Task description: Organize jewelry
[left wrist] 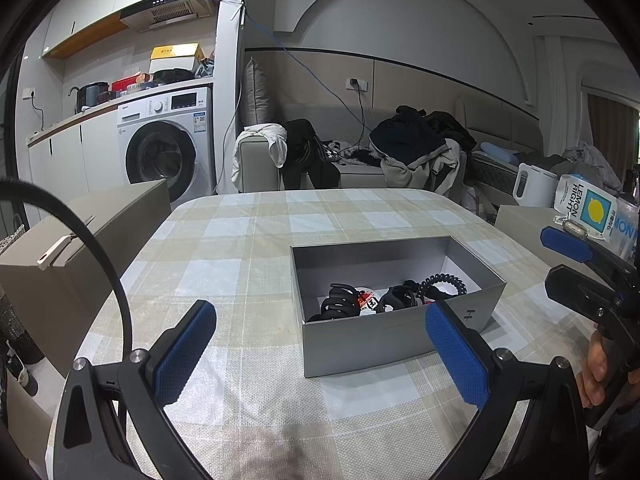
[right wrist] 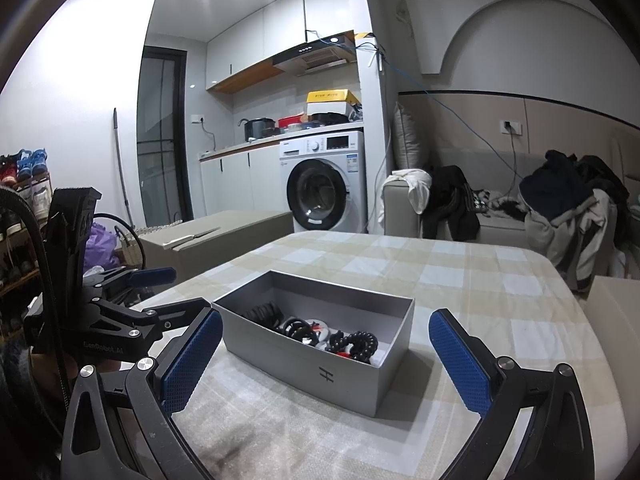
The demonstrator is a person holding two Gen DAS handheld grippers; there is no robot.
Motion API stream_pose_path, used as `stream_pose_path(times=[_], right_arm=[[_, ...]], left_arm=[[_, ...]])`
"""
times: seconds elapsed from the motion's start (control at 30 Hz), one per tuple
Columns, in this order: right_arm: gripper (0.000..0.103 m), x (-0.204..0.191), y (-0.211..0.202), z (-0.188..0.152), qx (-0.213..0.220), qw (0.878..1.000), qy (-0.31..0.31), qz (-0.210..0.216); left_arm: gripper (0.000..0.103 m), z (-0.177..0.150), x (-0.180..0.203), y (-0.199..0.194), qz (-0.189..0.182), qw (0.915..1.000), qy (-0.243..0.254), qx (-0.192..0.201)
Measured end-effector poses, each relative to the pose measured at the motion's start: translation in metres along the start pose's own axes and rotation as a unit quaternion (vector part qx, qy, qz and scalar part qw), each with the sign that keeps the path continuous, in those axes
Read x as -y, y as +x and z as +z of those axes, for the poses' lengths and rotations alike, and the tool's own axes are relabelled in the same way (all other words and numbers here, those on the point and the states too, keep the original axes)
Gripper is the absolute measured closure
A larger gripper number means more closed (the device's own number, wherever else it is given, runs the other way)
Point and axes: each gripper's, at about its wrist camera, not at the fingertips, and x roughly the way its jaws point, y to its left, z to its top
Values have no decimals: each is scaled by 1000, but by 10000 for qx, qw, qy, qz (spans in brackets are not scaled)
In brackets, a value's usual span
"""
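My left gripper [left wrist: 320,344] and right gripper [right wrist: 325,346], both wide and empty, flank the grey box [left wrist: 360,344] ahead, hair ties [right wrist: 356,344] already inside, table otherwise bare.

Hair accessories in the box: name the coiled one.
The black spiral hair tie, at the box's right end; the others are claw clips and flat pieces.
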Motion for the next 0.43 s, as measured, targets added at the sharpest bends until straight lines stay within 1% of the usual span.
stream_pose_path(times=[0.23, 0.43], right_arm=[[0, 0, 1, 0, -15, 10000, 53, 13], [0, 2, 1, 1, -35, 9999, 109, 53]], left_arm=[[1, 1, -1, 4, -12, 10000, -54, -55], [1, 1, 0, 3, 3, 10000, -55, -17]])
